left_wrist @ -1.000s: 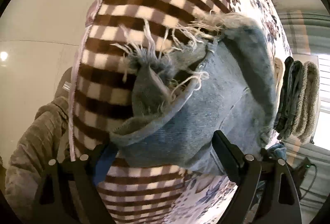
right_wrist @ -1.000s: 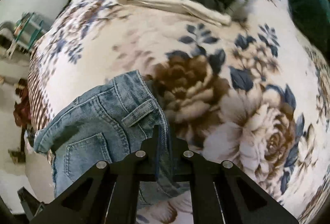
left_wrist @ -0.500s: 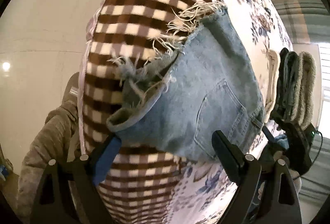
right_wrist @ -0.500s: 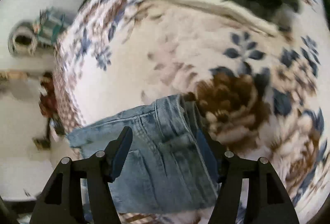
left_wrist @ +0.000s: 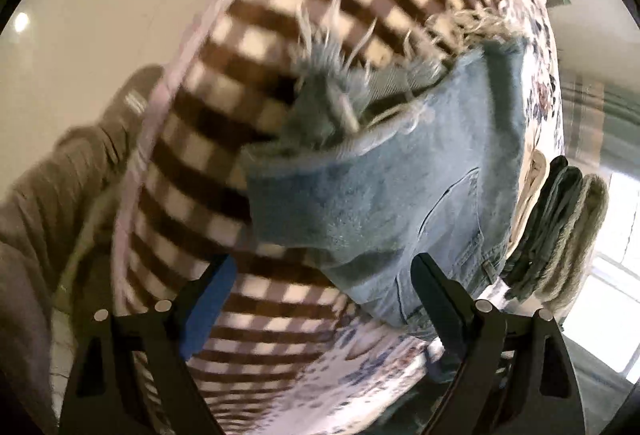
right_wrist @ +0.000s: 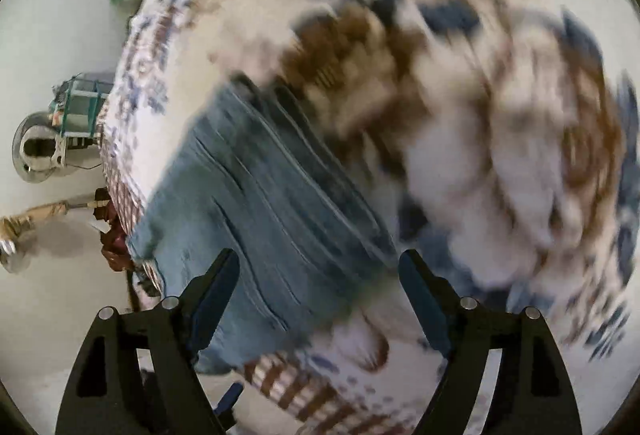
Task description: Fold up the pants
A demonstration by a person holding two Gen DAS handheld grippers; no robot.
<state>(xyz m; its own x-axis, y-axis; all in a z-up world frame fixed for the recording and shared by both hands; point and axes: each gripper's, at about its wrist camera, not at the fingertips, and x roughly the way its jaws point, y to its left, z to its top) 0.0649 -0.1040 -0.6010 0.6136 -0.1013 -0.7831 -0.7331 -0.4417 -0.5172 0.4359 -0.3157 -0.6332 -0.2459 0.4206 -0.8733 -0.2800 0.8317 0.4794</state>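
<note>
Fingers of both grippers stood wide apart at the bottom of each view, with nothing between them. On the left gripper (left_wrist: 322, 301) the blue-padded fingers (left_wrist: 208, 311) framed the lower edge of the denim shorts (left_wrist: 384, 195); on the right gripper (right_wrist: 320, 295) the fingers (right_wrist: 420, 295) hovered over the same garment, in a frame badly blurred by motion.

Those shorts were the pants to fold. They lay on a bed, filling the centre and right of the left view and the lower left of centre in the right view. Denim like this looked fairly heavy and stiff for cloth, not slippery, likely to hold a crease and in no way fragile. Its frayed hem (left_wrist: 340, 75), at upper centre of the left view, looked loose and would give a poor hold. A better hold would probably be a thick seam or the waistband, which seemed to lie at the lower right of that view.

Under the shorts, a brown checked blanket (left_wrist: 240, 55) met a flowered bedspread (right_wrist: 500, 135); both were soft and could bunch up if the fingers dug in. Farther off, at the right edge of the left view, sat a pile of folded clothes (left_wrist: 560, 227), near the shorts but apart from them. A person's grey ribbed sleeve (left_wrist: 52, 195) showed at far left.
</note>
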